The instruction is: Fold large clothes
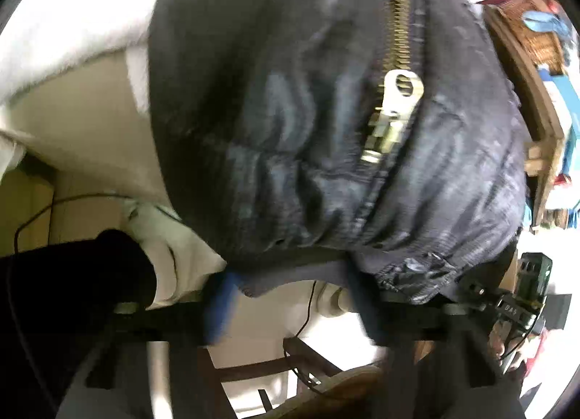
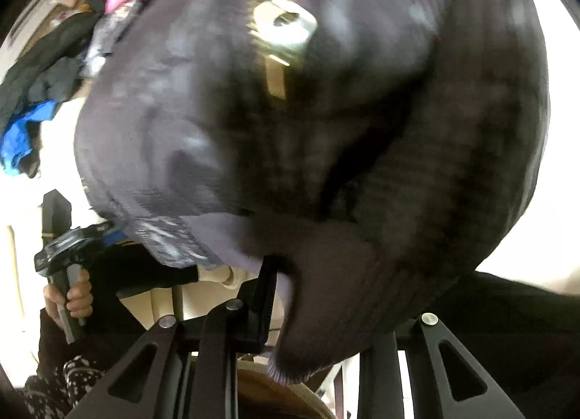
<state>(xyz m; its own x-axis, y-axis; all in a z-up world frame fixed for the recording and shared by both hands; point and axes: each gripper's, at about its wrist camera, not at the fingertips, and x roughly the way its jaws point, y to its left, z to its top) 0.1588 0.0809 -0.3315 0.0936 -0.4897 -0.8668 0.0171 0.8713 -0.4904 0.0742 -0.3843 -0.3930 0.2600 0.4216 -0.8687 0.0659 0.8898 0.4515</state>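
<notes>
A large dark navy jacket (image 1: pixel 290 121) with a brass zipper (image 1: pixel 395 107) fills the left wrist view, hanging bunched in the air. My left gripper (image 1: pixel 290 295) is shut on its lower hem, with a blue finger pad (image 1: pixel 221 306) showing under the cloth. In the right wrist view the same jacket (image 2: pixel 326 147) covers most of the frame, its metal zipper pull (image 2: pixel 286 27) near the top. My right gripper (image 2: pixel 311 295) is shut on the ribbed hem. The left gripper (image 2: pixel 76 241) also shows there, held in a hand at the left.
A white cloth-covered surface (image 1: pixel 72 38) lies at the upper left. A wooden shelf with a wicker basket (image 1: pixel 533 31) stands at the right. A wooden chair frame (image 1: pixel 275 368) is below. A pile of dark and blue clothes (image 2: pixel 36 92) sits at the left.
</notes>
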